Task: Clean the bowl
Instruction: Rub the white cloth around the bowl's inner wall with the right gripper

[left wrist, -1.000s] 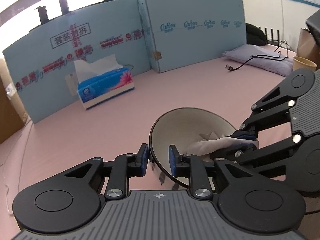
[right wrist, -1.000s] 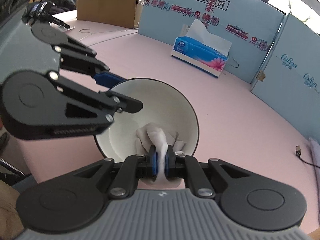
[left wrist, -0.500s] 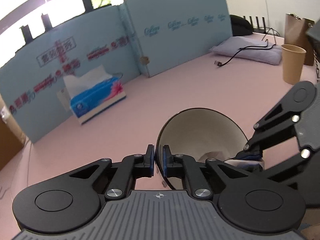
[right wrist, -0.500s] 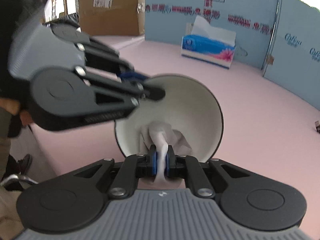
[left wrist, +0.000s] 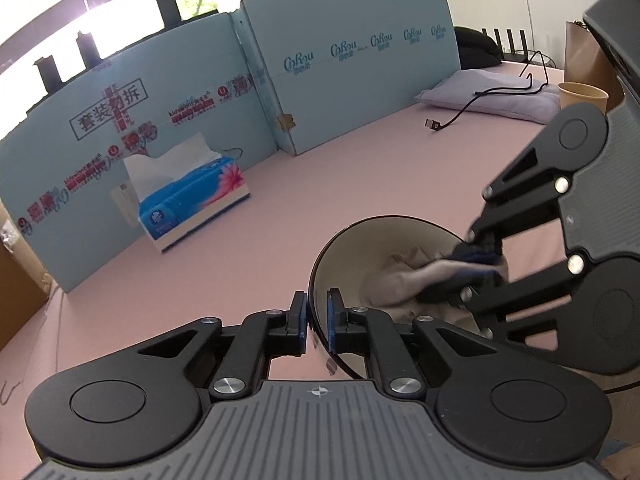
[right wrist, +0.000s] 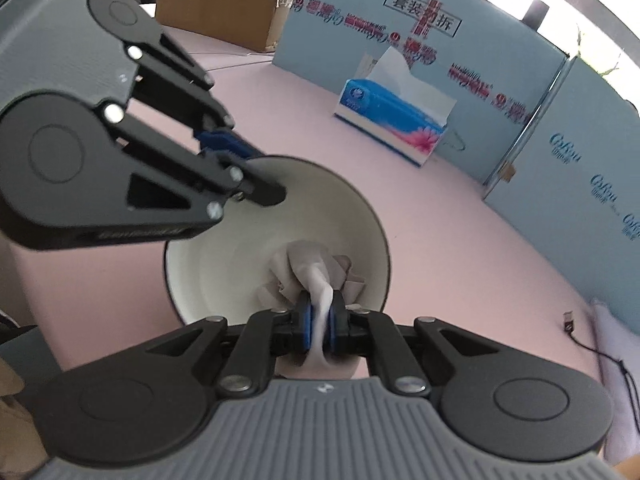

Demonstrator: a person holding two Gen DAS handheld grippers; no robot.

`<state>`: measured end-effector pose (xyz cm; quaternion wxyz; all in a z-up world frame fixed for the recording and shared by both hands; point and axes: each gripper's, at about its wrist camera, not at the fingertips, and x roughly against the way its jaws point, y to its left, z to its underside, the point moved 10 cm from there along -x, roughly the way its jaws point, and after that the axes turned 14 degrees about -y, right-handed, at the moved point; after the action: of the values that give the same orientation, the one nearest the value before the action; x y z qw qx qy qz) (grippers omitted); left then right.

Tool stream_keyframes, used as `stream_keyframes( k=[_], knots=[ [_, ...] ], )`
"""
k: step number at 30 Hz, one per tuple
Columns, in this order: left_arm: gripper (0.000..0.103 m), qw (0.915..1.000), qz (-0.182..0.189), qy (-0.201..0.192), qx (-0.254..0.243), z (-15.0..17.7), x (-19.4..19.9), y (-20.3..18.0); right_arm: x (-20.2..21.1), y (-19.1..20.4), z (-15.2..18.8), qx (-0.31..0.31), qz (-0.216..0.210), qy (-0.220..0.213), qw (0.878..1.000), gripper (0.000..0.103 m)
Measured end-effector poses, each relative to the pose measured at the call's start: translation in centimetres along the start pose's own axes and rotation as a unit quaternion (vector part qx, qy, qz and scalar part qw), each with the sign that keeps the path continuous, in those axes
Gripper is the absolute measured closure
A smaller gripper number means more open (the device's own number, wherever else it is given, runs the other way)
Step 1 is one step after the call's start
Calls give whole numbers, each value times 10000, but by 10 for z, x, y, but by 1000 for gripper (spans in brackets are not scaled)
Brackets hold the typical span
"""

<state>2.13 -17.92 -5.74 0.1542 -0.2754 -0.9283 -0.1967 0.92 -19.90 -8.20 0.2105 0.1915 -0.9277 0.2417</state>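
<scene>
Above pink tabletop point(left wrist: 360, 168): left gripper point(left wrist: 317, 316) clamps dark-rimmed white ceramic bowl point(right wrist: 224, 264) rim at 9 o'clock; right gripper point(right wrist: 320, 320) pinches crumpled white tissue point(right wrist: 308, 270) inside.

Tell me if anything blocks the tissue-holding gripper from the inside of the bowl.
Nothing visible does. The right gripper is shut on the tissue, which already lies against the bowl inner wall. The left gripper clamps the rim on the other side, clear of the wiping area.

Glossy glazed bowl point(right wrist: 224, 264), soft crumpled paper tissue point(right wrist: 308, 276), matt pink tabletop point(left wrist: 320, 184).
</scene>
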Motion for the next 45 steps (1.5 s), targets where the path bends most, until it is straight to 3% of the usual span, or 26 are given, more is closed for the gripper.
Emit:
stream_keyframes(
  k=[14,25,36,45],
  knots=[
    [89,9998,81,-27,164,4,-2,4,-3,-16,-33,-470,87,-604,9970,96],
    [88,9997,133,-64,206,6,0,4,4,-26,-16,-1143,2,-412,9926,97],
    [87,9998,109,-78,150,6,1,2,-11,-9,-38,-1214,-209,-607,9905,95],
    [84,9993,-132,-49,333,10,4,1,2,-30,-15,-1282,-59,-345,9911,97]
  ],
)
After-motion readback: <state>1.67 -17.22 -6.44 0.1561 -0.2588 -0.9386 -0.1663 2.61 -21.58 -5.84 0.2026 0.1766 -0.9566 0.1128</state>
